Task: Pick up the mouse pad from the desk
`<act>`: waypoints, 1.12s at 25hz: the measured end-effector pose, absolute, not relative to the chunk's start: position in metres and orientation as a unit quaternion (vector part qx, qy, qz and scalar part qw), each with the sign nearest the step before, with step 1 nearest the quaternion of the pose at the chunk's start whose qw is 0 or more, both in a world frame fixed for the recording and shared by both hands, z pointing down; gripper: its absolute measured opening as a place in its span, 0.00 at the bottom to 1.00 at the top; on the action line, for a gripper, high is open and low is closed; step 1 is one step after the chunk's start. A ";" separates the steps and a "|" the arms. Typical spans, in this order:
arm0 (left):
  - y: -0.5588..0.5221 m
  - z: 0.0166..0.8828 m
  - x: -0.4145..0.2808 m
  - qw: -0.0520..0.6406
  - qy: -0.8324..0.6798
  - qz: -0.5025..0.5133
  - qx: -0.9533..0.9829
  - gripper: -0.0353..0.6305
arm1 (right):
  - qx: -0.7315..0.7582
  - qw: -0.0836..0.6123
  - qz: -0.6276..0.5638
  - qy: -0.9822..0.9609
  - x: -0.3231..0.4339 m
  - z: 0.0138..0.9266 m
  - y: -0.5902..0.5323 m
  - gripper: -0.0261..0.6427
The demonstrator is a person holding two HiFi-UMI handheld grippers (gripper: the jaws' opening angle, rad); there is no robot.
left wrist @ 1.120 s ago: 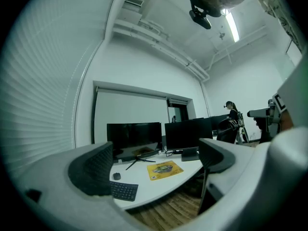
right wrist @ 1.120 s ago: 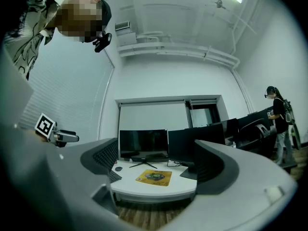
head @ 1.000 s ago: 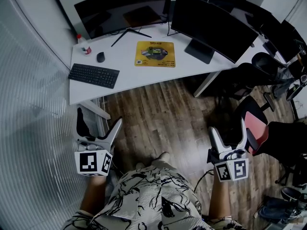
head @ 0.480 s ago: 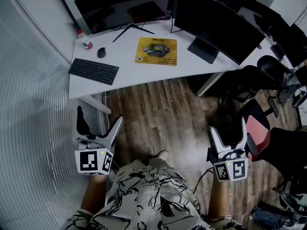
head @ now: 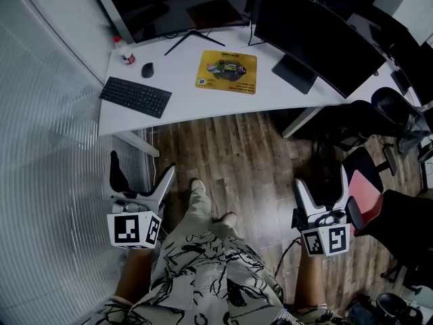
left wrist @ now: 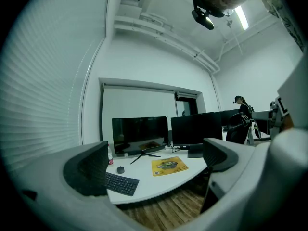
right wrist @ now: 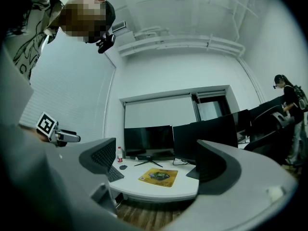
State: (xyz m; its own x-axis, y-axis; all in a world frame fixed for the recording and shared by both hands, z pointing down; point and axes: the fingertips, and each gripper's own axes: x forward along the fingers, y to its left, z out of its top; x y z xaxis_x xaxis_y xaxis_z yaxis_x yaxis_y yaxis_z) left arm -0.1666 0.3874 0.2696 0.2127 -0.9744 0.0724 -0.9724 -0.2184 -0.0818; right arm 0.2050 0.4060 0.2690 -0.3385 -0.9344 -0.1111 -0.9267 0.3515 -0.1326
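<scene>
Mouse pad: we see the yellow mouse pad (head: pixel 226 72) lying flat on the white desk (head: pixel 203 108), in front of the monitors, and nothing touches it.
Left gripper: we hold the left gripper (head: pixel 141 176) low over the wooden floor (head: pixel 237 154), well apart from the desk. Its jaws stand wide apart with nothing between them; in the left gripper view only the far desk shows through the gap.
Right gripper: the right gripper (head: pixel 321 188) is at a similar height on the other side of our body. Its jaws are also spread wide and it has hold of nothing.
Keyboard: a black keyboard (head: pixel 135 97) lies at the left front part of the desk, well apart from the mouse pad.
Mouse: a dark mouse (head: pixel 147 70) lies behind the keyboard, left of the mouse pad.
Bottle: a small bottle (head: pixel 120 43) with a red cap stands at the back left corner.
Monitors: two dark screens, the left monitor (head: pixel 183 5) and the right monitor (head: pixel 318 36), stand behind the mouse pad.
Our body: one foot (head: pixel 197 187) is forward between the grippers, below it the patterned shirt (head: pixel 210 276).
Right side: a chair (head: pixel 365 188) with a reddish seat stands near the right gripper.
</scene>
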 end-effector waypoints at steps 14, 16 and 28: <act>0.283 0.265 -0.190 0.010 0.617 -0.020 -0.787 0.96 | -0.576 0.083 0.004 0.813 0.183 0.247 0.311 0.81; 0.265 0.264 -0.193 0.009 0.614 -0.016 -0.789 0.96 | -0.577 0.085 0.007 0.812 0.178 0.242 0.295 0.81; 0.187 0.264 -0.201 0.003 0.583 -0.013 -0.813 0.96 | -0.599 0.073 0.008 0.798 0.163 0.239 0.236 0.81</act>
